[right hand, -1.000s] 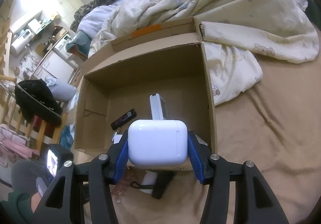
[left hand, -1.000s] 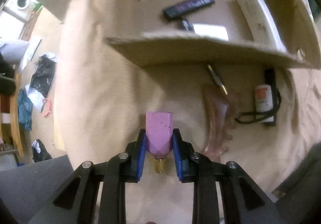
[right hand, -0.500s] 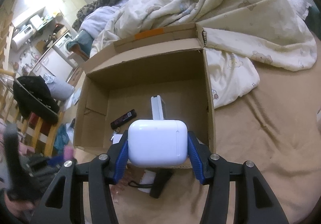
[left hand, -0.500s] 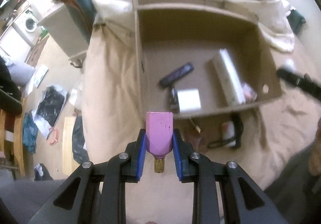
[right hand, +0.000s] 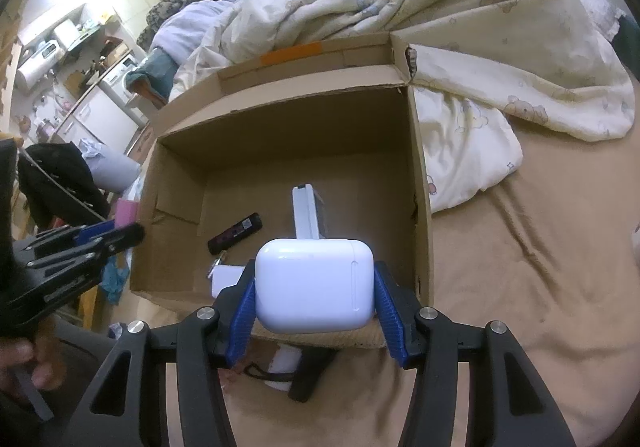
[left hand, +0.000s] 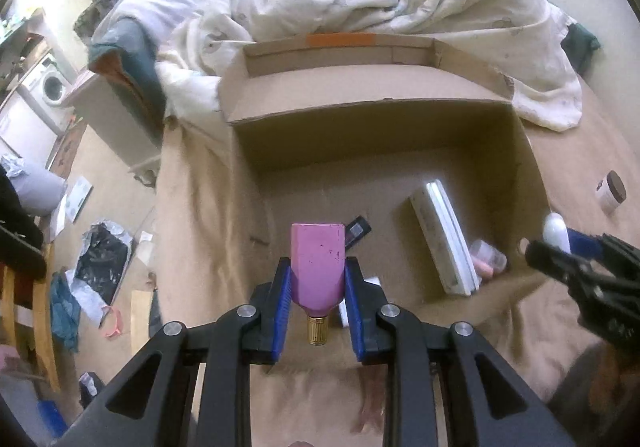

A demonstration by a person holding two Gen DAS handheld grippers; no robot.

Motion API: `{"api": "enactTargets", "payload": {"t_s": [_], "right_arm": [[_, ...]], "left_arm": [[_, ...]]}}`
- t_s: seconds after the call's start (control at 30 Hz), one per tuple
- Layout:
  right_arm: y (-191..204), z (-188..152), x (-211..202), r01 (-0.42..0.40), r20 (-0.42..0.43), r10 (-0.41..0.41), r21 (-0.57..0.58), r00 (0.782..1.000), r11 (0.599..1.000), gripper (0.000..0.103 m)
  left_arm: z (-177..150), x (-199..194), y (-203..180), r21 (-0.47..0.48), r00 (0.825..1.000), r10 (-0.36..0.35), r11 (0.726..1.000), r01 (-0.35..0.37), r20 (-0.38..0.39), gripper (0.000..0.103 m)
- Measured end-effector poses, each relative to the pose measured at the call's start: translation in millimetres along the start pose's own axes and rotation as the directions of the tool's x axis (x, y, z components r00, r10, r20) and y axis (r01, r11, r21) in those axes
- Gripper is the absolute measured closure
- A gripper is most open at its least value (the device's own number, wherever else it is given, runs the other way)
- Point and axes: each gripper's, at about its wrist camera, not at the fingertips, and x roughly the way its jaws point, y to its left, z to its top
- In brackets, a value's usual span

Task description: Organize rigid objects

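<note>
While clamped between the blue pads of the left gripper, the pink bottle sits neck-down, gold cap toward the camera, held above the cardboard box's near-left corner. Right gripper is closed on a white earbud case, fingers tight on both sides, hovering over the box's near wall. Inside the box: black remote near the left wall, white square charger at the near-left corner, long white flat box toward the right side, small clear pink-tinted bottle just beside it at the near-right corner. Box rests on a tan blanket. Outside the near wall, a black strapped item with a white bottle lies on the blanket. Small brown-lidded jar lies past the box's right wall. Cream duvet is bunched behind the box's far edge.
</note>
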Motion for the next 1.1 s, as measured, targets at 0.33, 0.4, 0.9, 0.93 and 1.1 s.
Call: {"api": "enactTargets", "payload": {"t_s": [0.33, 0.4, 0.9, 0.93, 1.1], "right_arm": [[12, 1, 17, -0.018, -0.045, 0.015, -0.048, 0.999, 0.999, 0.046], [15, 1, 21, -0.019, -0.055, 0.015, -0.061, 0.998, 0.998, 0.046], [12, -5, 45, 0.073, -0.163, -0.087, -0.093, 0.983, 0.993, 0.046], [12, -6, 45, 0.072, -0.166, -0.087, -0.093, 0.982, 0.993, 0.046], [13, -5, 49, 0.071, -0.174, -0.086, -0.093, 0.981, 0.993, 0.046]], "left_arm": [[-10, 34, -8, 0.045, 1.000, -0.001, 0.999, 0.000, 0.017, 0.080], [-10, 41, -10, 0.040, 1.000, -0.001, 0.999, 0.001, 0.002, 0.080], [-10, 69, -16, 0.057, 0.998, 0.010, 0.998, -0.006, -0.069, 0.080], [-11, 69, -15, 0.056, 0.997, 0.010, 0.998, -0.006, -0.071, 0.080], [-14, 71, -16, 0.059, 0.996, 0.011, 0.998, -0.006, -0.085, 0.080]]}}
